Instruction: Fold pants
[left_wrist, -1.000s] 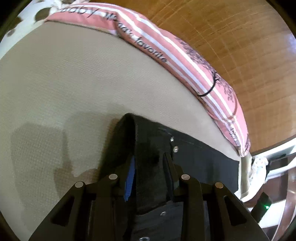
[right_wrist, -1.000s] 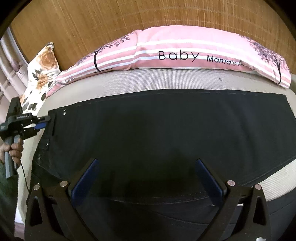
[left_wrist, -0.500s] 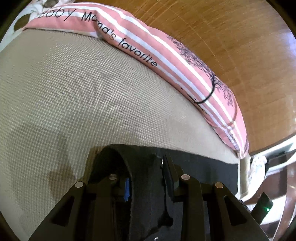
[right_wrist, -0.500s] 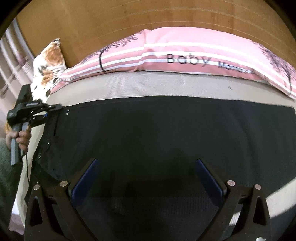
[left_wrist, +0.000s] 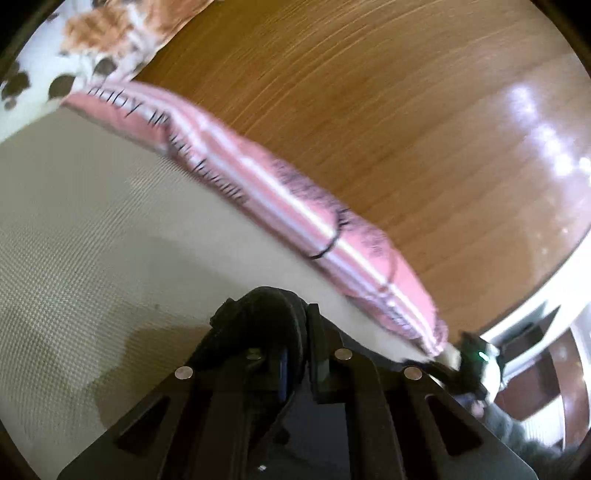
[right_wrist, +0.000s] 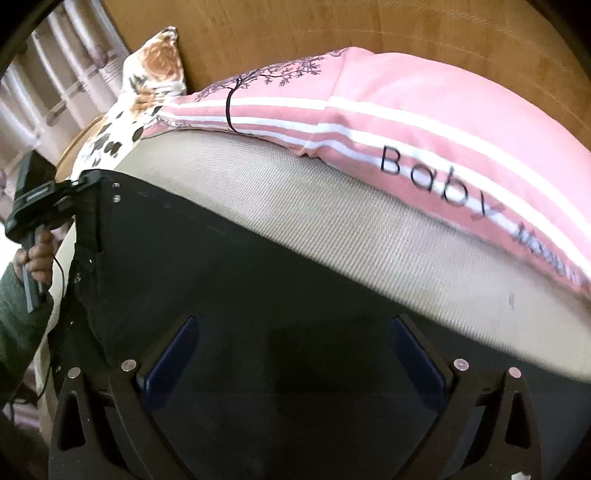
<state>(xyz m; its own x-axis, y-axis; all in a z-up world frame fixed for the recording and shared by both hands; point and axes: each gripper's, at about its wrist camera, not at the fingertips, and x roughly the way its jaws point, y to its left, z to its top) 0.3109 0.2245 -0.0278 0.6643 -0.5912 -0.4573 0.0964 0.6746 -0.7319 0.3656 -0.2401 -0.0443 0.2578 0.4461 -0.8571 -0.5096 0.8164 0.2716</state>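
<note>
Pants (right_wrist: 258, 295) lie beside pink pillow (right_wrist: 424, 122), floral cushion (right_wrist: 147, 74).

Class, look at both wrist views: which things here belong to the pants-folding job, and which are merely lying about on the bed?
Part of the job:
black pants
left gripper, shut on the waistband
right gripper, open over the pants

Just lying about:
pink striped pillow
floral pillow
beige mattress cover
wooden headboard
</note>
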